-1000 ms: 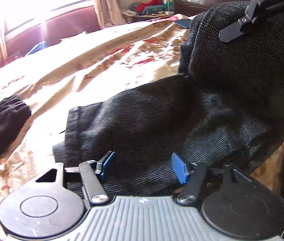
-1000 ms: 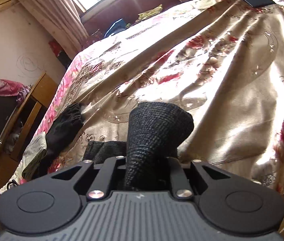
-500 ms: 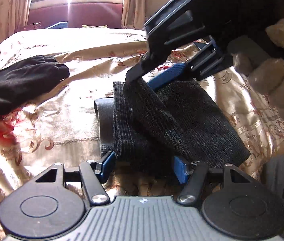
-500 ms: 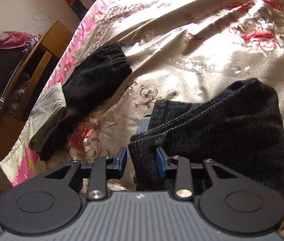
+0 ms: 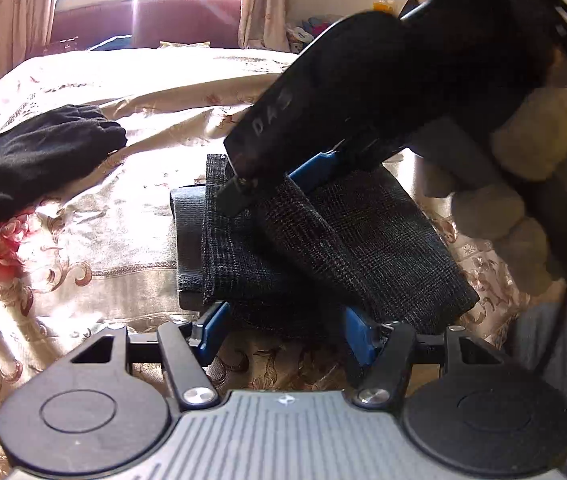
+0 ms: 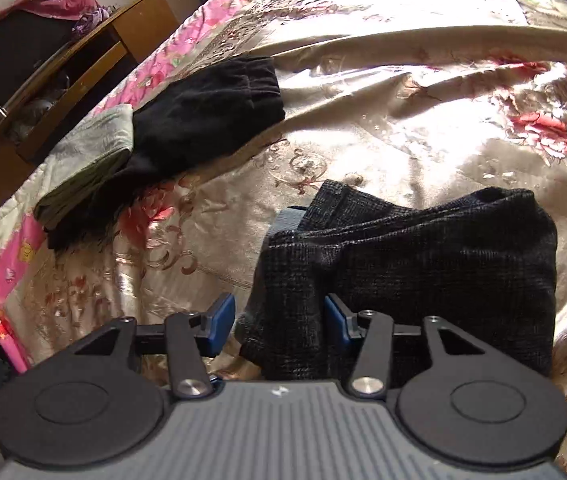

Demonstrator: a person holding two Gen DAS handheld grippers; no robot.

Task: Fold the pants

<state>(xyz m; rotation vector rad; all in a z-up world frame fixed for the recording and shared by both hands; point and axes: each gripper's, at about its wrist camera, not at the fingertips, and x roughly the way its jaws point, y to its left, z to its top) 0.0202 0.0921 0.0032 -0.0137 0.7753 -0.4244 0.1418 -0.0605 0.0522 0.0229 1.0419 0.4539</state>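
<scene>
The dark checked pants lie folded in a compact stack on the floral bedspread. They also show in the right wrist view. My left gripper is open, its blue pads at the stack's near edge. My right gripper is open, with the top fold's corner lying loose between its pads. In the left wrist view the right gripper reaches down onto the stack's far left corner, held by a hand in a fuzzy sleeve.
A black garment lies on the bed to the left; it also shows in the right wrist view, next to a folded grey-green cloth. A wooden cabinet stands beyond the bed's edge. A window and curtains are at the back.
The right gripper brought the lifted pant end down onto the stack and opened, letting the fabric go. The left gripper stayed open at the near edge.
</scene>
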